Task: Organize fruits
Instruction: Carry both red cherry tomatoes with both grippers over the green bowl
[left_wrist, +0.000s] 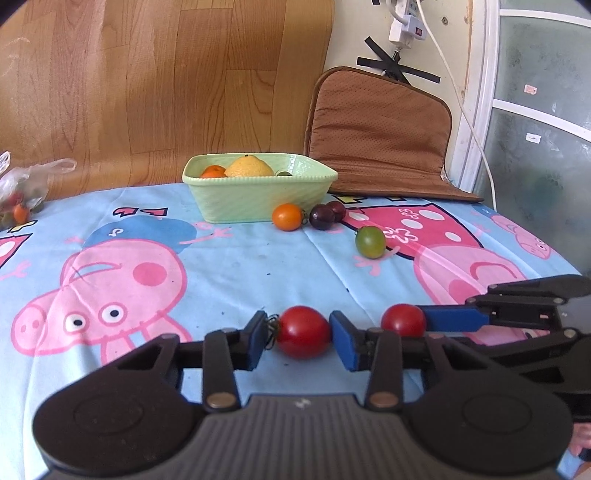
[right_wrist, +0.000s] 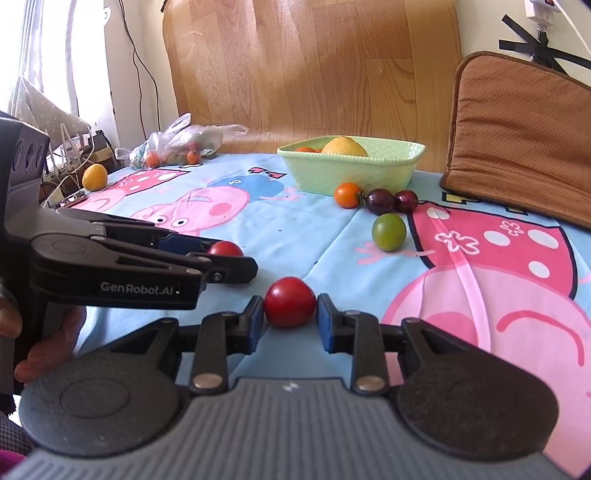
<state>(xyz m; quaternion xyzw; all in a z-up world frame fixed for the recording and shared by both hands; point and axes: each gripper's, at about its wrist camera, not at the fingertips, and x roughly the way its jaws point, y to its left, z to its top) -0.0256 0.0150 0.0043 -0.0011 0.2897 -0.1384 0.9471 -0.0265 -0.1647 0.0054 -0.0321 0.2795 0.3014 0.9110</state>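
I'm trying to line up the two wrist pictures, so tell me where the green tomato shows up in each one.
Left wrist view: the green tomato lies right of centre on the cloth, in front of and right of the two dark fruits.
Right wrist view: the green tomato lies right of centre, just below those dark fruits.
Shared landmark: the green bowl behind them, with the orange tomato at its front.

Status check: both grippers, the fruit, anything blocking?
Left gripper shut on a red tomato. Right gripper shut on another red tomato. Green bowl ahead, path clear.
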